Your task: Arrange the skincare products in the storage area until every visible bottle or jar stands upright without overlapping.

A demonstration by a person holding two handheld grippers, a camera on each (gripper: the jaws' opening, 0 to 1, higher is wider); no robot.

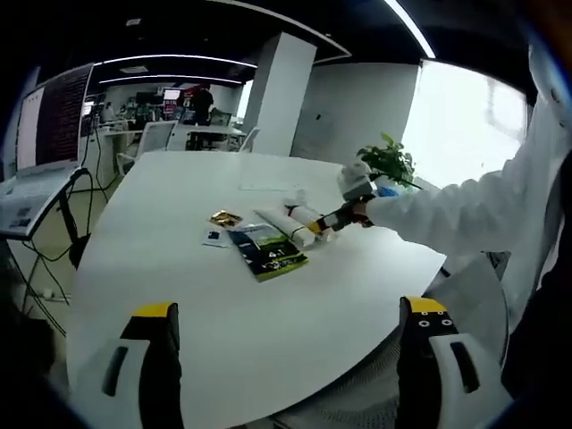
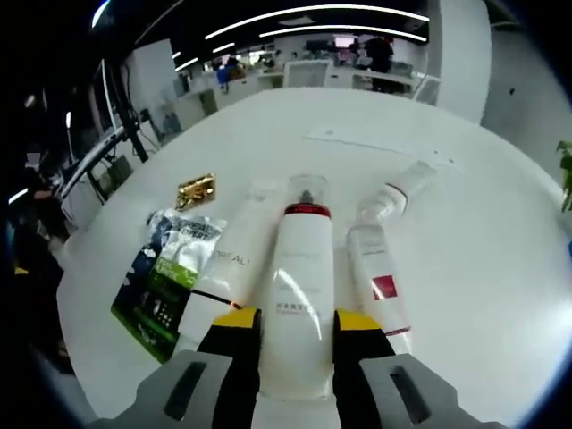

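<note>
A round white table (image 1: 223, 304) is seen across the middle of the left gripper view, in an open office with a white pillar (image 1: 279, 94) at upper centre, ceiling light strips, desks and chairs at upper left, and a bright window at right. A potted plant (image 1: 390, 163) is placed at the table's far right edge.

In the right gripper view, a white tube (image 2: 295, 295) with a red band and a clear cap is laid flat at centre, pointing away. The right gripper (image 2: 295, 326) is closed around its lower part, yellow-tipped jaws pressed on either side. A second tube (image 2: 239, 259), white with grey lettering, lies touching its left side. Right of it, a small bottle (image 2: 380, 273) with a red label lies flat, and beyond that a slim tube (image 2: 404, 186). A green sachet (image 2: 165, 277) lies at left, a gold packet (image 2: 196, 189) above it.

The left gripper (image 1: 290, 326) is held released at the bottom of its view, jaws wide apart with nothing between. The products are clustered at that view's centre, reached by a white sleeve (image 1: 465, 210).
</note>
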